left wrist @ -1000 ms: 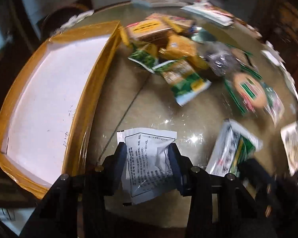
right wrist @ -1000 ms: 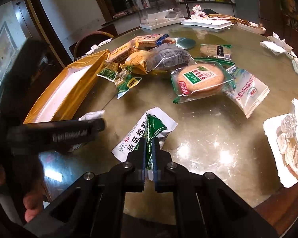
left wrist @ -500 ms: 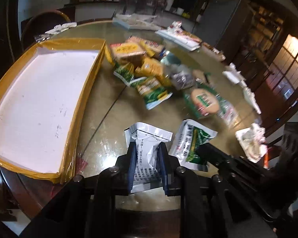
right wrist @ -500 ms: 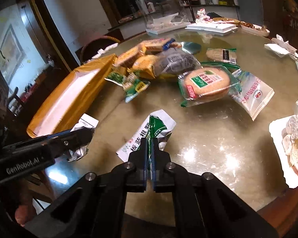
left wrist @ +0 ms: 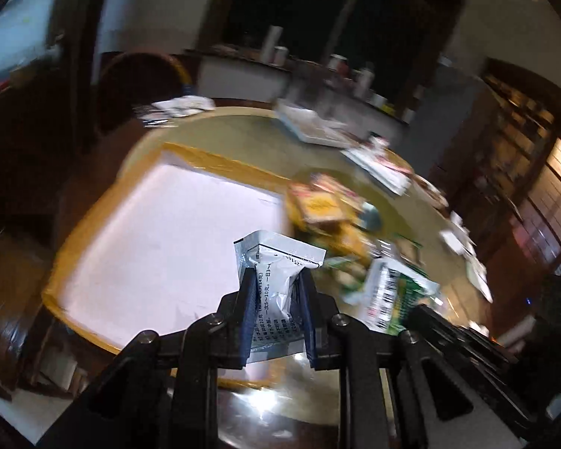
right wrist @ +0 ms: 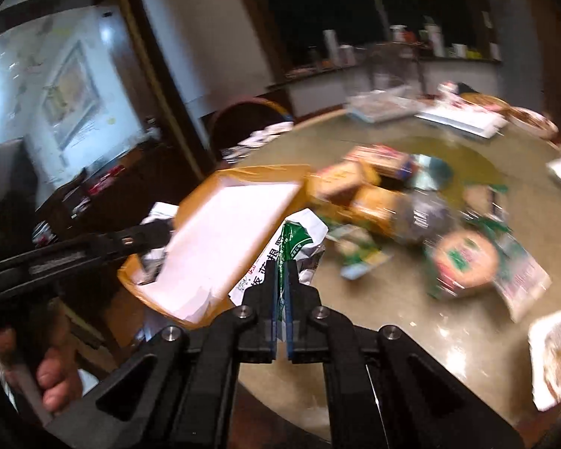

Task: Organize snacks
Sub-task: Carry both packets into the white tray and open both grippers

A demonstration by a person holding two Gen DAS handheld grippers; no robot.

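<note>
Left wrist view: the left claw (left wrist: 275, 292) is clamped on a white sachet (left wrist: 278, 262) printed with fine black text, the packet crumpled between the pads and lifted clear of the round worktop (left wrist: 243, 131). The sachet hangs over the near right corner of the yellow-rimmed tray (left wrist: 93, 232), whose white floor looks bare. Beyond the tray's right edge lies a blurred heap of snacks (left wrist: 325, 209), yellow and orange wrappers uppermost. A green-and-white packet (left wrist: 396, 299) shows just right of the tray, carried by the other tool.

Right wrist view: the right claw (right wrist: 280, 292) is pinched tight on that green-and-white packet (right wrist: 291, 243), a flat foil pouch with a green band and large Chinese characters, creased where the pads bite. It hangs at the tray's (right wrist: 265, 172) near right edge. The left tool, with a hand (right wrist: 56, 378) on its grip, reaches in over the tray's left side. The heap (right wrist: 374, 194) and a round biscuit in a green wrapper (right wrist: 463, 258) sit right of the tray.

The step in hand appears to be carrying both packets to the tray. To do it well, each should be brought fully over the white floor, lowered close before release, and set side by side rather than overlapping; the thin foil could slip from so narrow a pinch if swung fast.
</note>
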